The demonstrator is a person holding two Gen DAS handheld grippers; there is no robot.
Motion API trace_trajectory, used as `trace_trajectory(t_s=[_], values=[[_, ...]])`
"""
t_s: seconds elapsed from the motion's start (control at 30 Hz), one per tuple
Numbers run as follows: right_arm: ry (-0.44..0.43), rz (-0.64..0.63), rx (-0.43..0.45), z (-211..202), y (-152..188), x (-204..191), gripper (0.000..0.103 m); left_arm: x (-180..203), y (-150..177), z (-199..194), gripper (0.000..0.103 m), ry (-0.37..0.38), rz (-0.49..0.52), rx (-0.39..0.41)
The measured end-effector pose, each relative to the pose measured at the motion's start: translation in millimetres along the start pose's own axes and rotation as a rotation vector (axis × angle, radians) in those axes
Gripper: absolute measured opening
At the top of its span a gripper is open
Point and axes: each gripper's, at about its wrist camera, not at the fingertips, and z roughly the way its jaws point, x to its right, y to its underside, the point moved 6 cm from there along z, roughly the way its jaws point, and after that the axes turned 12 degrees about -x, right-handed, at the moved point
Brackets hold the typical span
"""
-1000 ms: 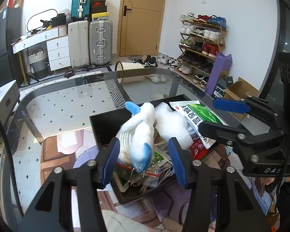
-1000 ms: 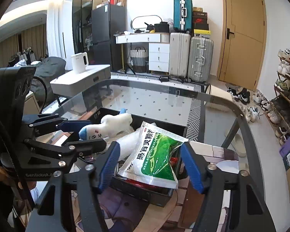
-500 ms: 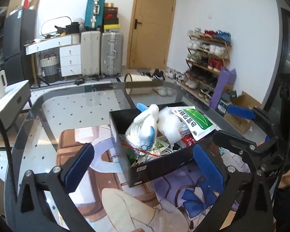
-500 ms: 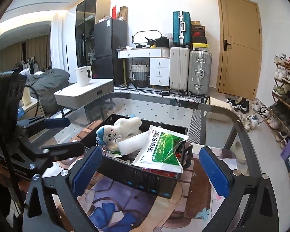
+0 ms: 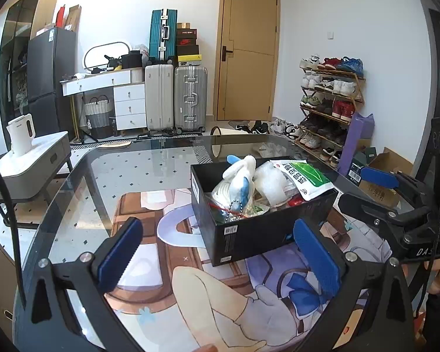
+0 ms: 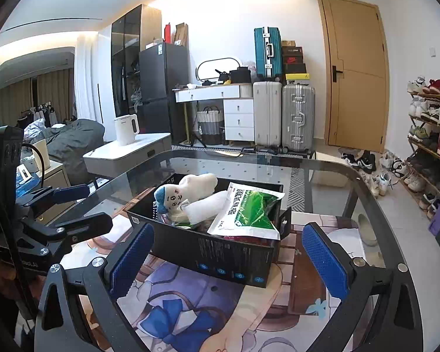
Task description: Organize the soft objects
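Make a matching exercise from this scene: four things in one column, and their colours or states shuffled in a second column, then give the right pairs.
Things:
1. plush toy
2. sachet
3. box
4. left gripper

Descriptions:
A. black, standing on the printed mat
B. open and empty, in front of the box
C. green and white, lying across the box's right side
D. white with blue parts, sticking up out of the box

Pairs: 1-D, 2-C, 3-A, 4-B
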Motion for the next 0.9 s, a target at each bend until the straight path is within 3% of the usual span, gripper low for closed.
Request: trace_trajectory(t_s=[0.4, 0.9], values=[[0.010, 0.008, 0.008, -3.1, 13.7, 3.7, 0.102, 5.2, 12.3, 4.3, 0.103, -0.041, 0.002, 0.014], [-0.005, 0.005, 0.031, -9.5, 13.8, 3.2, 0.102, -7.6, 13.5, 4.6, 0.103, -0.033, -0.062, 0.018]])
